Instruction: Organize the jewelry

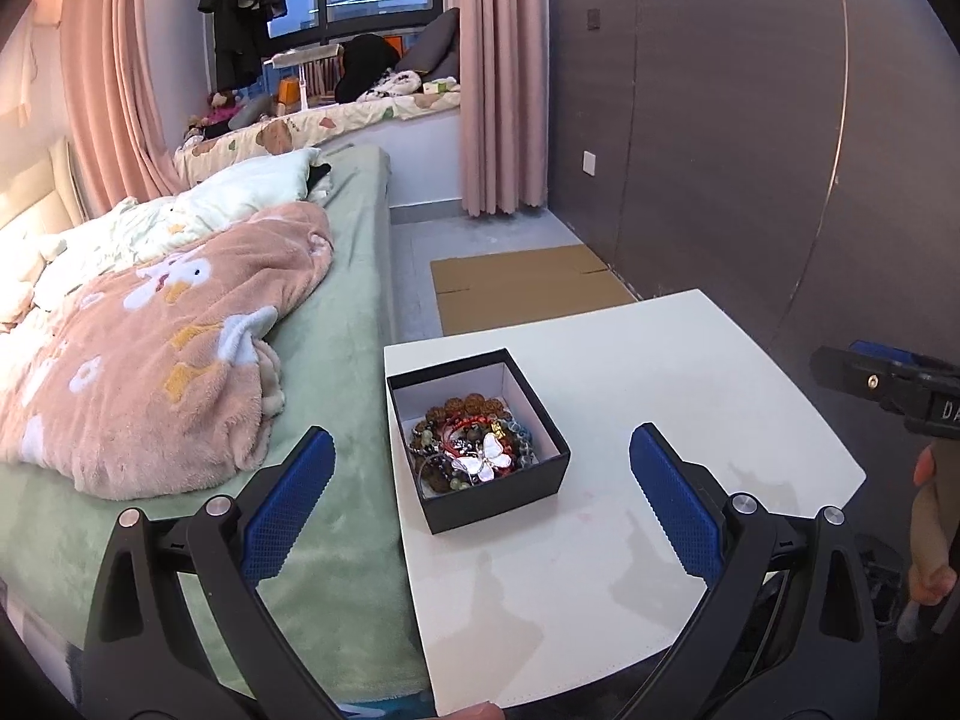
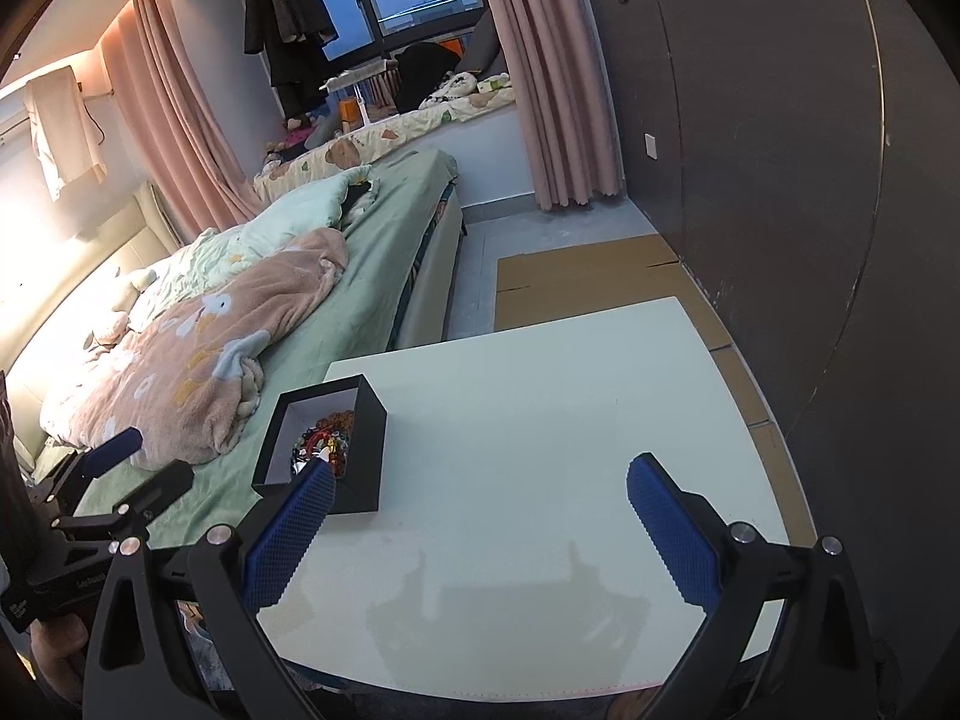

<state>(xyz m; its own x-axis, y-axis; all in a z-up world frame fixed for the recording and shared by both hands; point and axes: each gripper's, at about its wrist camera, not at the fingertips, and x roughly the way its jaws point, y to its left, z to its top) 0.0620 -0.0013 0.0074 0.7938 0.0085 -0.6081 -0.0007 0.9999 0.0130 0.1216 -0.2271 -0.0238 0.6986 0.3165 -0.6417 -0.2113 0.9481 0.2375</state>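
All the jewelry [image 1: 474, 450] is seen piled in the black box [image 1: 498, 495] on the white table [image 1: 690, 360]. Nothing is held: the left gripper [image 1: 480, 501] and right gripper [image 2: 480, 519] are spread wide. Little sorting seems left, if any.

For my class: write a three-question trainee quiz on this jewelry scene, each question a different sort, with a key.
1. True or false: the left gripper grips the butterfly piece.
2. The black box sits nearer which table edge: A bed side, B wall side?
3. Fill in: the right gripper is ____.
Key: 1 false, it is open and empty; 2 A; 3 open.
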